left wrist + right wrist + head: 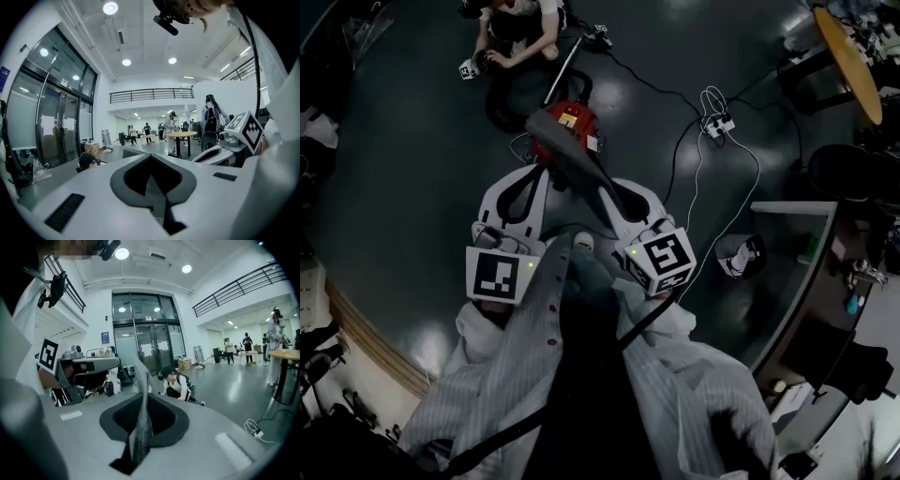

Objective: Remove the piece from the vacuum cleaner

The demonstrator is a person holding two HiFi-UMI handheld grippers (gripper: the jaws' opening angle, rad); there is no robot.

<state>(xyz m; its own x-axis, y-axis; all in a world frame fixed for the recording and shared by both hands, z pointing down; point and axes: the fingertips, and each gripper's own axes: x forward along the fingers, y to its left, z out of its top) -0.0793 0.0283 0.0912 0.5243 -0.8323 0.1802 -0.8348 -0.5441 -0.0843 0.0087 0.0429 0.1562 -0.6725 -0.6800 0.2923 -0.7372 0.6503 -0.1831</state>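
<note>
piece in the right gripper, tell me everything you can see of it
The piece is a thin, flat, dark grey strip with a finely textured face, possibly plastic. It stands edge-on between the jaws of the right gripper, which are shut on it. In the head view it runs forward from the jaws toward the red vacuum cleaner on the floor; whether its far end touches that is unclear.

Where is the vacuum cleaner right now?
Head view, upper centre: the red vacuum cleaner sits on the floor below the crouching person, left of the power strip.
</note>
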